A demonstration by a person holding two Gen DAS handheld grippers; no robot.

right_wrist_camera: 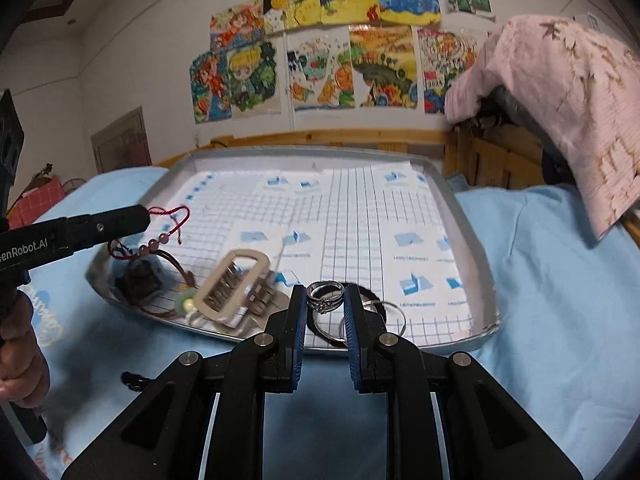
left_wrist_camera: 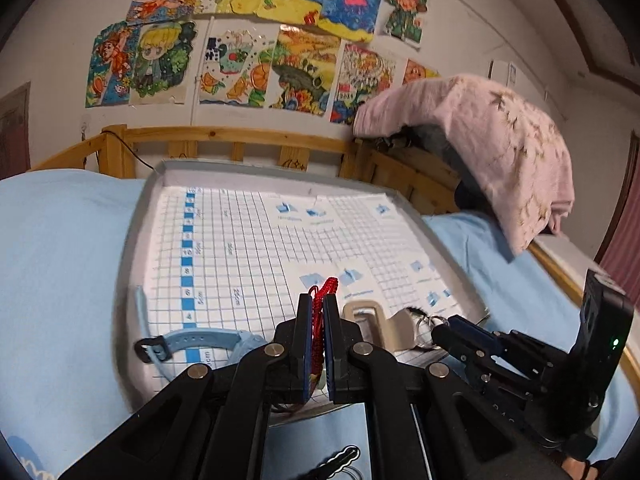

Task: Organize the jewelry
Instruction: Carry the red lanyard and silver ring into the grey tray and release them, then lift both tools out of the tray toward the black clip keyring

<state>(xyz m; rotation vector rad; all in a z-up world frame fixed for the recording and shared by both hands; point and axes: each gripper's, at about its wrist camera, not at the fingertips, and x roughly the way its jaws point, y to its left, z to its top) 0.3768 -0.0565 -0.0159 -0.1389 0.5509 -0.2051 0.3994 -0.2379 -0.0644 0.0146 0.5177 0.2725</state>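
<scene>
- Nearest thing in the left wrist view is the left gripper (left_wrist_camera: 318, 332), jaws pressed together on a red cord bracelet (left_wrist_camera: 320, 300). From the right wrist view you can see its loop and beads (right_wrist_camera: 154, 245) dangling off the tip, so it's lifted clear of the tray (left_wrist_camera: 136, 240).
- Right gripper (right_wrist_camera: 326, 316) is pinching a silver ring (right_wrist_camera: 325, 295) between its blue pads, jaws only partly closed since the ring keeps them apart.
- Looks to me like both pieces are held up so they can be moved to separate spots on the gridded sheet (left_wrist_camera: 248, 240), which is mostly bare further back.
- Rest of the jewelry sits bunched at the near edge of the tray: a beige hair claw (right_wrist_camera: 236, 284), a light blue watch (left_wrist_camera: 208, 344), a couple of metal rings (right_wrist_camera: 384, 312), a brown cord with a pale green bead (right_wrist_camera: 185, 303).
- Both grippers point forward and slightly down over the near rim, side by side, left one a bit ahead. A hand (right_wrist_camera: 20, 356) grips the left handle.
- Tray sits on a light blue bedsheet (right_wrist_camera: 560, 300).
</scene>
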